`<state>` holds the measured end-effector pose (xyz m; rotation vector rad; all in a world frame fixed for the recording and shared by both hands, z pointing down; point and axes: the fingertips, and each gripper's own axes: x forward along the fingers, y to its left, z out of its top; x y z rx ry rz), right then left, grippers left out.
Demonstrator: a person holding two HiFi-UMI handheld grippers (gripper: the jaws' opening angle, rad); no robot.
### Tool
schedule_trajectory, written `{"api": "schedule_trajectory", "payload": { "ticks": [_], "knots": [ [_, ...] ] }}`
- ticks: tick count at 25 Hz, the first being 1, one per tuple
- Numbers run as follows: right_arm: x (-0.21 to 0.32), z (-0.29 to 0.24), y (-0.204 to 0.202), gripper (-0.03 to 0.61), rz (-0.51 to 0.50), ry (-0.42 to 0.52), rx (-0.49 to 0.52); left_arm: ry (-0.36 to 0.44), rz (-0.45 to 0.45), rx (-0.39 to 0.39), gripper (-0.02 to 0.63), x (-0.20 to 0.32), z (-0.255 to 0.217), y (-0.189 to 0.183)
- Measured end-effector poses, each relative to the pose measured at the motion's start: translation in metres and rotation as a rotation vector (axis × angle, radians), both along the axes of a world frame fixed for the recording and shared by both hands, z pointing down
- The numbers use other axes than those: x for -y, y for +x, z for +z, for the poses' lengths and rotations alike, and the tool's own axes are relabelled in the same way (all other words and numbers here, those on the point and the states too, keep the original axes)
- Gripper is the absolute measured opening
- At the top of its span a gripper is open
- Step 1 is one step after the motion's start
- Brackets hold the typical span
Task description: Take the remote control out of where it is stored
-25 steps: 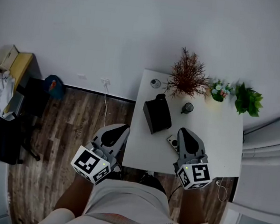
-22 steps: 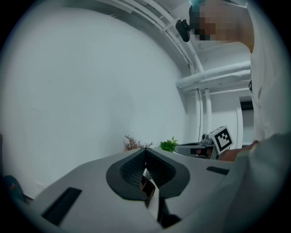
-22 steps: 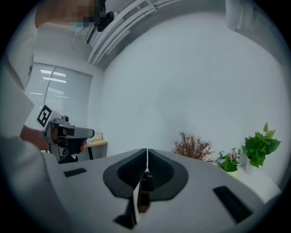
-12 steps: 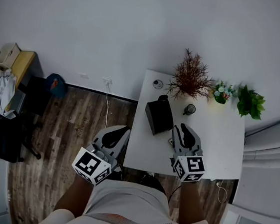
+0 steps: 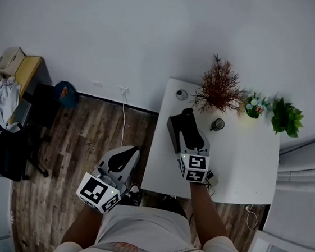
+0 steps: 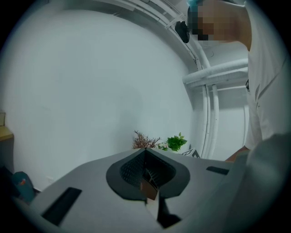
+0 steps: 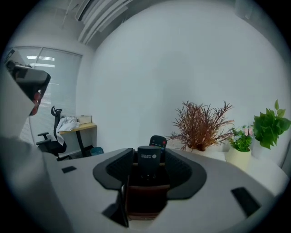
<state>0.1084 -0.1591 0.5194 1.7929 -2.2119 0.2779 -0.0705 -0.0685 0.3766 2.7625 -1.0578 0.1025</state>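
A black remote [image 7: 148,161] with a white label stands upright in a dark brown holder [image 7: 145,202]. A second remote [image 7: 158,141] with coloured buttons stands just behind it. My right gripper [image 7: 149,169] is opening, its jaws wide on either side of the front remote, and the pads are not pressing on it. From the head view, the right gripper [image 5: 187,119] reaches over the black holder [image 5: 172,133] on the white table [image 5: 244,161]. My left gripper [image 5: 124,152] hangs over the wooden floor left of the table, shut and empty.
A dried brown plant [image 5: 220,93], a small flower pot [image 5: 256,104] and a green plant [image 5: 287,117] line the table's back. A small round item [image 5: 219,124] sits near the holder. A chair [image 5: 7,153] and a desk [image 5: 22,76] stand far left.
My right gripper moved from the table's front right forward and left to the black holder. Its jaws went from shut to wide apart. The left gripper sank slightly.
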Motion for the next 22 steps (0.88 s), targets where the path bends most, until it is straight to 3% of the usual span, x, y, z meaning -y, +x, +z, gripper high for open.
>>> {"api": "schedule_trajectory", "payload": {
  "ticks": [4, 11, 22],
  "knots": [
    [0.01, 0.018, 0.0, 0.206, 0.007, -0.027, -0.011, -0.013, -0.025, 0.01, 0.009, -0.001, 0.005, -0.01],
    [0.021, 0.027, 0.002, 0.203, 0.036, -0.049, 0.056, -0.022, -0.034, 0.023, 0.009, -0.004, 0.008, -0.015],
    [-0.003, -0.04, 0.009, 0.187, -0.002, 0.102, 0.101, -0.018, -0.01, 0.016, 0.009, -0.009, 0.008, -0.006]
  ]
}}
